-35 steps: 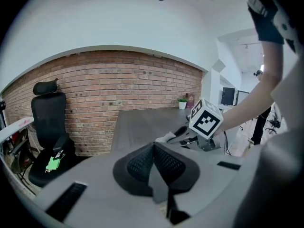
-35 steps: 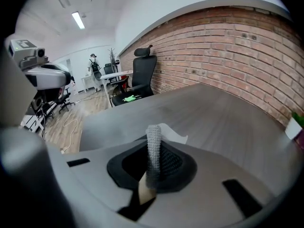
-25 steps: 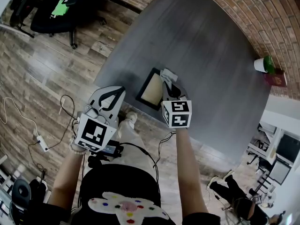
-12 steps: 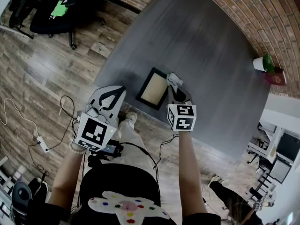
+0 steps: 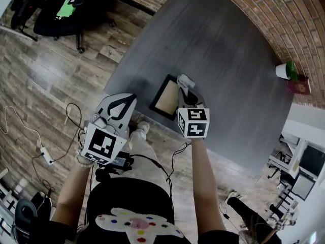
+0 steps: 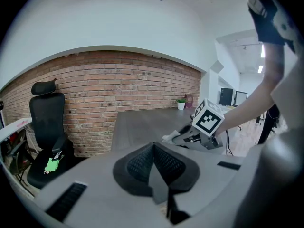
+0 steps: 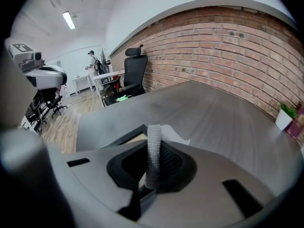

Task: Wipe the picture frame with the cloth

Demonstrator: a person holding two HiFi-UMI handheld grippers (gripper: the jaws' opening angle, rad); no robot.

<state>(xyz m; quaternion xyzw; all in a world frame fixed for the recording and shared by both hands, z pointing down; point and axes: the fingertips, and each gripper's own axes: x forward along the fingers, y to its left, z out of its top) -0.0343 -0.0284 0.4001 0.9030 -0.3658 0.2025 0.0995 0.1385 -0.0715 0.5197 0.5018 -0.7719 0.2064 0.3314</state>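
While the grey desk (image 5: 228,60) fills the middle of the head view, the picture frame (image 5: 163,99) lies flat near its front edge. The left gripper (image 5: 120,104) hangs off the desk's edge, left of the frame, its fingers pressed together with nothing between them. The right gripper (image 5: 186,91) hangs over the frame's right side, fingers clamped on the cloth (image 7: 153,148), a pale strip standing up between them.
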